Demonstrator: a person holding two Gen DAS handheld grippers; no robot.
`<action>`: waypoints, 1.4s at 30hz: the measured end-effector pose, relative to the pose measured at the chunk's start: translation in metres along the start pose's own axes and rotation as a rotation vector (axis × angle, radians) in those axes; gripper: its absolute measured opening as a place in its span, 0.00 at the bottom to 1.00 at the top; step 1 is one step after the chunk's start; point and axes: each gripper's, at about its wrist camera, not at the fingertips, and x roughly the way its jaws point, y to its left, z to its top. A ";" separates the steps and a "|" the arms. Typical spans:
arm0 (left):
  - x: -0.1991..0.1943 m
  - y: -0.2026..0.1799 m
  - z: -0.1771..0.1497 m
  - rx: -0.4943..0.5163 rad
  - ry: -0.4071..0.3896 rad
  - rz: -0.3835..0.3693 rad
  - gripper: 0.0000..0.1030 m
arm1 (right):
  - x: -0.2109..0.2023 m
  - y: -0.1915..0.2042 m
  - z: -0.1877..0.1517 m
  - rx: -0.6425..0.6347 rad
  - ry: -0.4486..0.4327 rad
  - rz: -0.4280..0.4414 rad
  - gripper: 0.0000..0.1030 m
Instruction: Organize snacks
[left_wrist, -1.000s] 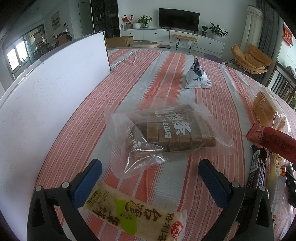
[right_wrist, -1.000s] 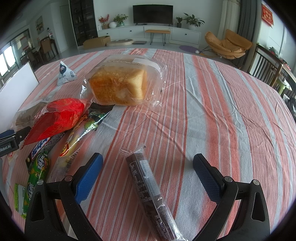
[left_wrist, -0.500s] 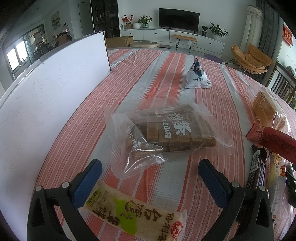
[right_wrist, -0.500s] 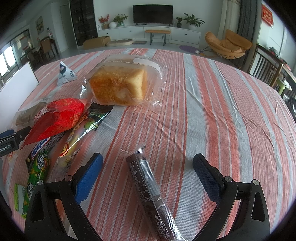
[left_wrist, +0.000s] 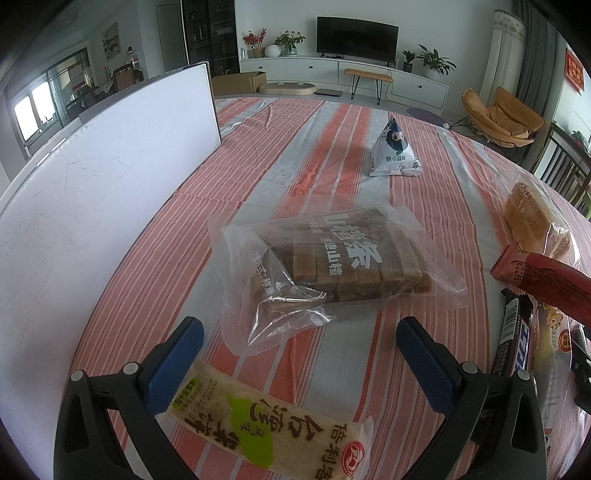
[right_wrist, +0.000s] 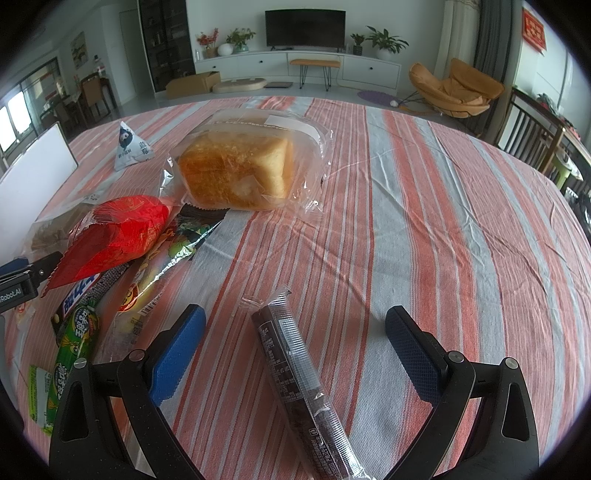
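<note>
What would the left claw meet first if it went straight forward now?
Probably the clear bag of brown bars, straight ahead of the open left claw; the cream packet already lies between its fingers.

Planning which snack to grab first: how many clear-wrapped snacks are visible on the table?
3: hawthorn strips bag ahead of the left tool, bread loaf mid-table, dark stick between the right tool's fingers. Others may be hidden.

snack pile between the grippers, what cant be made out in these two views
- Blue-lettered dark bar, right wrist view: its upper end lies under the red packet.
- Green tube snack, right wrist view: lower end hidden behind the right gripper.
- Pale rice-bar packet, left wrist view: one end is cut off by the bottom edge, beneath the left gripper.
</note>
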 end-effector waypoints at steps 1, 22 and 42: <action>-0.001 0.000 0.000 0.000 0.000 0.000 1.00 | 0.000 0.000 0.000 0.000 0.000 0.000 0.97; -0.001 0.000 0.000 0.000 0.000 0.000 1.00 | 0.000 -0.001 0.000 0.000 0.000 0.000 0.97; -0.003 -0.001 0.000 0.000 0.000 0.001 1.00 | 0.000 0.000 0.000 0.000 0.000 0.000 0.97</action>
